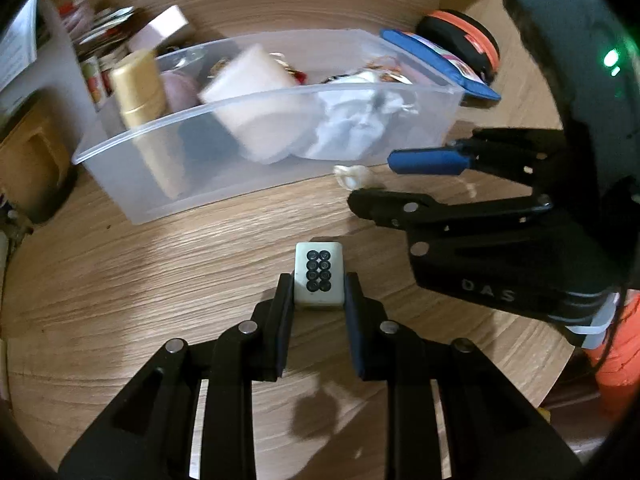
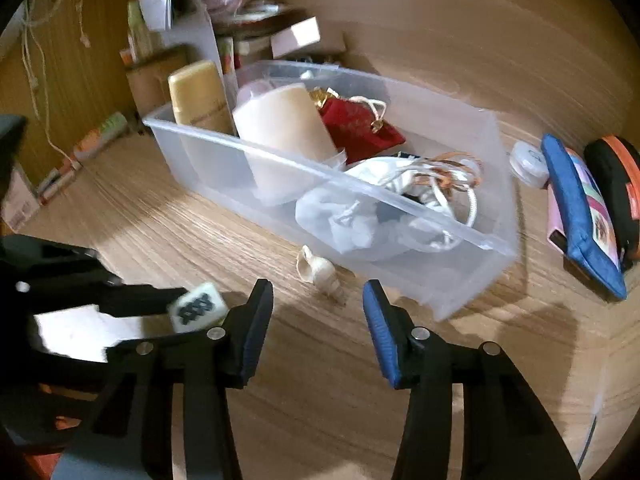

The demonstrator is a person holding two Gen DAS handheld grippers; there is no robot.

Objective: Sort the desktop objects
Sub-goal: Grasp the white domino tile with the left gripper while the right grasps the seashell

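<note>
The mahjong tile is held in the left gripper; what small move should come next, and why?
Probably carry the mahjong tile forward over the clear plastic bin and release it. The left gripper is shut on it, the bin is open and holds other items, and the open right gripper faces the seashell.

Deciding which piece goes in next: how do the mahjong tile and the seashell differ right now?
The mahjong tile is clamped in the left gripper; the seashell lies free on the table beside the clear bin. The tile is a flat-faced block printed with dark circles; the shell is curved, pointed and unmarked. The open right gripper points toward the shell. Both are small, pale and outside the bin.
</note>
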